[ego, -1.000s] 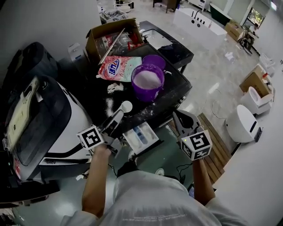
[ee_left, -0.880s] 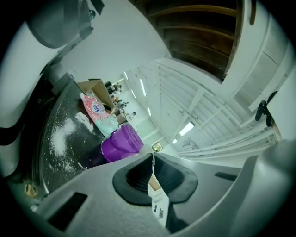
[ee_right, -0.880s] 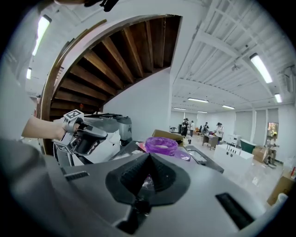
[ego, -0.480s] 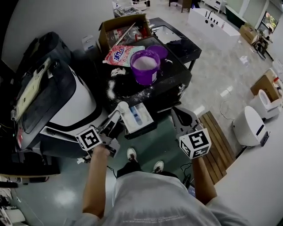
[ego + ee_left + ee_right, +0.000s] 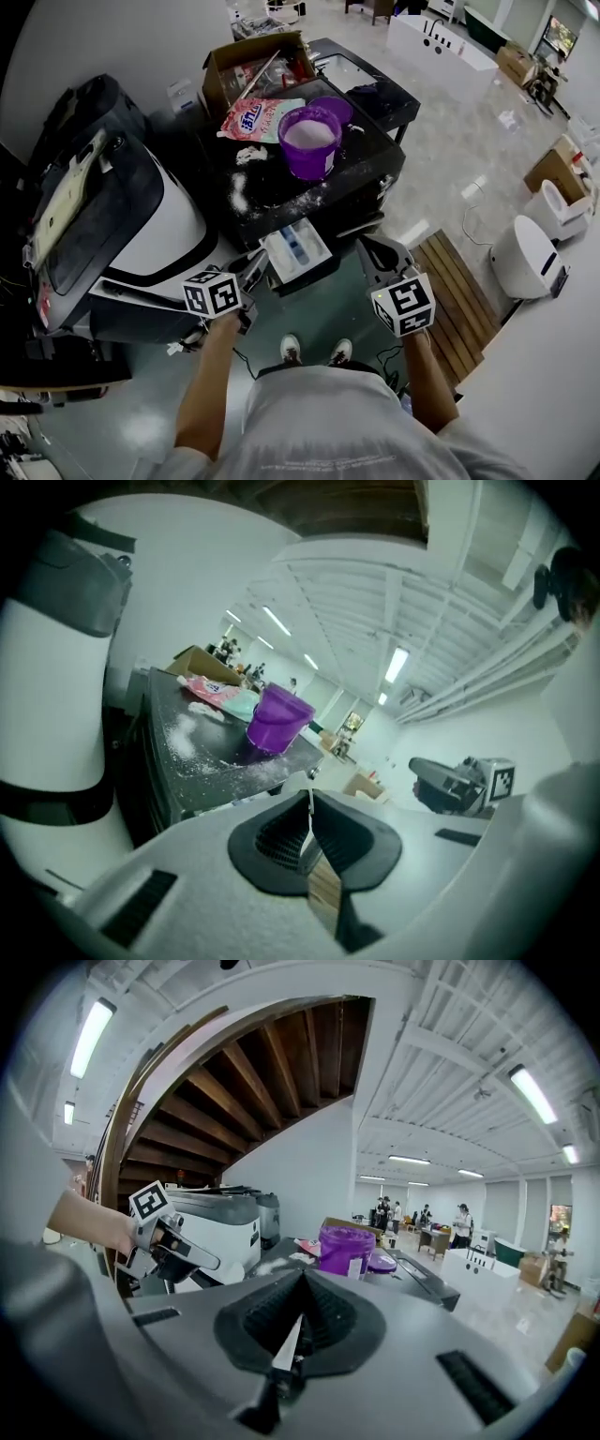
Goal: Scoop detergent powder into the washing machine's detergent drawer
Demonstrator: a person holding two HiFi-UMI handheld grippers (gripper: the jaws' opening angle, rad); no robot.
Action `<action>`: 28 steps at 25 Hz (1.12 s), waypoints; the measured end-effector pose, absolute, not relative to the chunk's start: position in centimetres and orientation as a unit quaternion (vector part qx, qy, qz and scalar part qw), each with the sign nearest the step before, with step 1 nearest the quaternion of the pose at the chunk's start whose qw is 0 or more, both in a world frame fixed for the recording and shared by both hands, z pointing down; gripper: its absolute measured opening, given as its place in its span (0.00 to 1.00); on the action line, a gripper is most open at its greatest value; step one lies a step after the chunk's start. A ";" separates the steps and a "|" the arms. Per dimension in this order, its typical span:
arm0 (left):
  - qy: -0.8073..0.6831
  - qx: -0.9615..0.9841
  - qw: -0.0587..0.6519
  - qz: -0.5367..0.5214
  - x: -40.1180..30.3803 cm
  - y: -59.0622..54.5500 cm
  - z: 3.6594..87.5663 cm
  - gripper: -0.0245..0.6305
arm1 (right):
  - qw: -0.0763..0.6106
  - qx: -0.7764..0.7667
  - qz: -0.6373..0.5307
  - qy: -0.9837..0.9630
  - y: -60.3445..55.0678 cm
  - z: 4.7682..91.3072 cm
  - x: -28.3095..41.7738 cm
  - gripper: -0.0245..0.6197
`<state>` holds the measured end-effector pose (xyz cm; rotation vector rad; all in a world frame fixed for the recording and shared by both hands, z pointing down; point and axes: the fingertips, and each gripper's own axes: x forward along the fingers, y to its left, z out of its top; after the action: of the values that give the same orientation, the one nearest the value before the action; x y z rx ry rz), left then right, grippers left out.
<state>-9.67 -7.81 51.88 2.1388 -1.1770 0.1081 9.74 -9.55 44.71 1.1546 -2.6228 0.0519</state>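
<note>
A purple tub [image 5: 310, 142] of white powder stands on the black table, with its lid [image 5: 335, 108] and a pink detergent bag [image 5: 258, 119] beside it. The white detergent drawer [image 5: 295, 251] juts out below the table's front edge, blue compartments showing. My left gripper [image 5: 258, 267] sits just left of the drawer, jaws shut; in the left gripper view [image 5: 309, 794] only a thin white edge of the scoop shows between the pads. My right gripper [image 5: 375, 251] hovers right of the drawer, shut and empty [image 5: 302, 1283].
A white and black washing machine [image 5: 169, 225] stands at the left. Spilled powder [image 5: 239, 197] streaks the tabletop. An open cardboard box [image 5: 253, 61] sits behind the bag. A wooden slatted platform [image 5: 459, 281] and white fixtures [image 5: 530, 262] are on the floor at the right.
My left gripper has drawn back with the scoop, from over the table edge, past the drawer's left side, down toward me. The right gripper has barely moved.
</note>
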 end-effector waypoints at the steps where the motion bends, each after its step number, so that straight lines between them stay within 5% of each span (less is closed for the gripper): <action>1: -0.449 0.825 0.336 0.066 -9.7 -7.8 52.7 0.06 | 0.143 0.400 0.023 -0.905 -9.5 45.2 9.4 0.04; 28: -0.308 0.861 0.167 0.368 -7.3 -8.0 63.2 0.06 | 0.208 0.431 0.054 -0.877 -9.1 49.9 7.7 0.04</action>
<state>-7.33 -8.04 63.24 2.4509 -0.8766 1.0488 7.68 -9.10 49.93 1.1985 -2.4404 0.1497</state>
